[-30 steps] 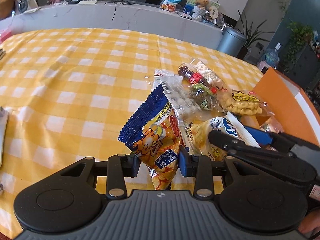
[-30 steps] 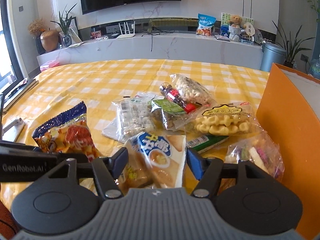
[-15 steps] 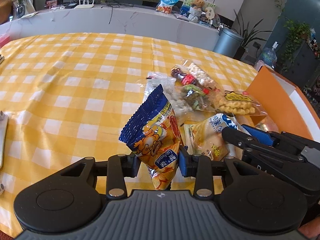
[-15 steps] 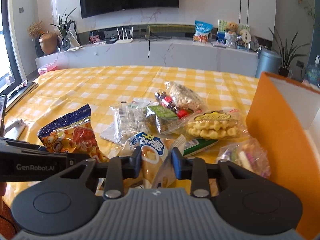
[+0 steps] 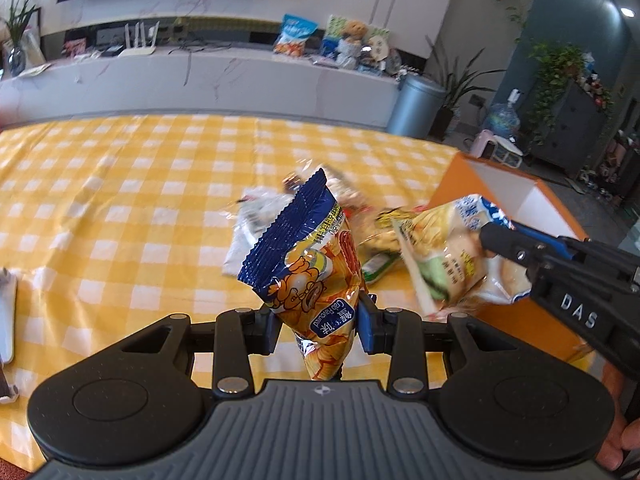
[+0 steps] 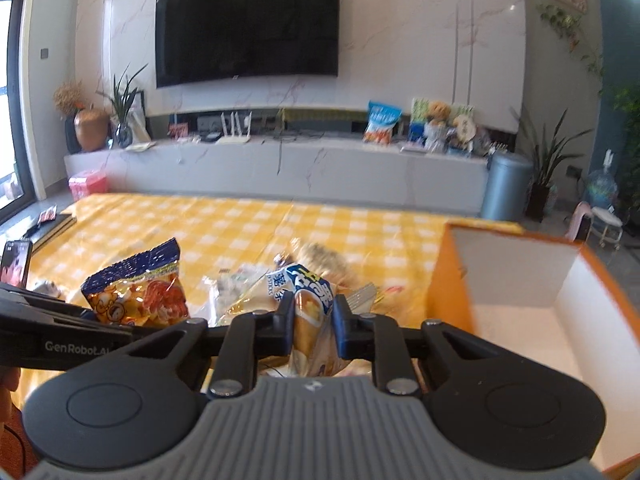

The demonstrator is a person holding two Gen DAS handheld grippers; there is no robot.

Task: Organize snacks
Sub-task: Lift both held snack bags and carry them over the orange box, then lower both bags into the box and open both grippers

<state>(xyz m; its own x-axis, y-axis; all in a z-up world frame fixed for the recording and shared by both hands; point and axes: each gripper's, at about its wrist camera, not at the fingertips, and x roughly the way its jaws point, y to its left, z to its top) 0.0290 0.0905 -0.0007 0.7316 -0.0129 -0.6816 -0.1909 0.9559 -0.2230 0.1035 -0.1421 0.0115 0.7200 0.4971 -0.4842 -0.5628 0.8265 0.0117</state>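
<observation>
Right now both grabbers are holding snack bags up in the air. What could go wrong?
The left gripper pinches the blue-and-orange chip bag only near its bottom end, so the bag might tip sideways or slip out. The right gripper squeezes the yellow biscuit bag in a narrow fold; a hard squeeze could crush what is inside. The two bags hang close together beside the orange box, so one could bump its wall.
</observation>
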